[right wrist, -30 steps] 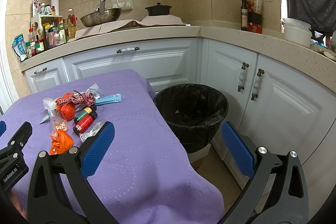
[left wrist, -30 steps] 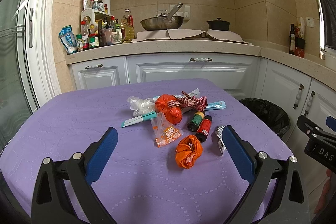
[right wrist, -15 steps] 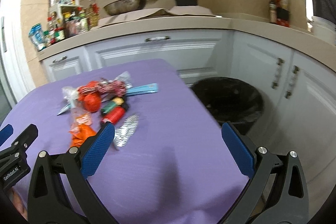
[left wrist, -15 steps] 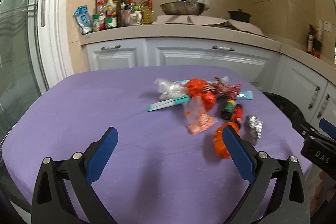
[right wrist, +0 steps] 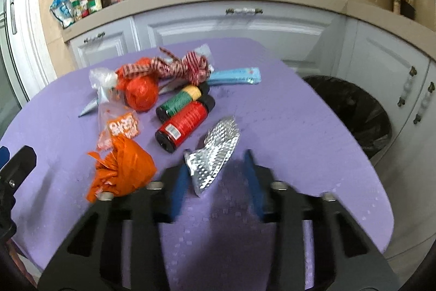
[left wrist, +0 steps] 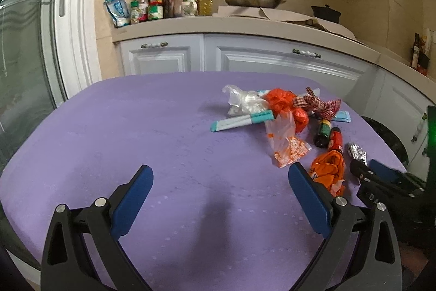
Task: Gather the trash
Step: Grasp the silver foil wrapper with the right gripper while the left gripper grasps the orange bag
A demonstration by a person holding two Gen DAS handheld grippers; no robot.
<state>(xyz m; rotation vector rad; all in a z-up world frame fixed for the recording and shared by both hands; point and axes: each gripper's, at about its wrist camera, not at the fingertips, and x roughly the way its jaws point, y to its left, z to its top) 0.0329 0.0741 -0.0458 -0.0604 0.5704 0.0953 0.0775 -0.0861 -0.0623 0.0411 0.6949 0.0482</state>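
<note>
Left wrist view: the left gripper (left wrist: pixel 220 195) hangs over bare purple tablecloth (left wrist: pixel 136 127) with its blue fingers spread wide and nothing between them. The trash lies in a heap toward the right – a crumpled orange bag (left wrist: pixel 328 168) just beside the right finger, a clear printed wrapper (left wrist: pixel 286 146), two small bottles (left wrist: pixel 328 137), a foil wrapper (left wrist: pixel 357 153). The right gripper (left wrist: pixel 381 176) reaches in at the right edge beside the foil.

Right wrist view: the right gripper (right wrist: pixel 216 176), blurred, has its jaws closing around the foil wrapper (right wrist: pixel 215 154); the foil's near end lies between them, touching the left finger – the right finger stands apart from it. A black-lined bin (right wrist: pixel 351 108) stands on the floor right of the table
</note>
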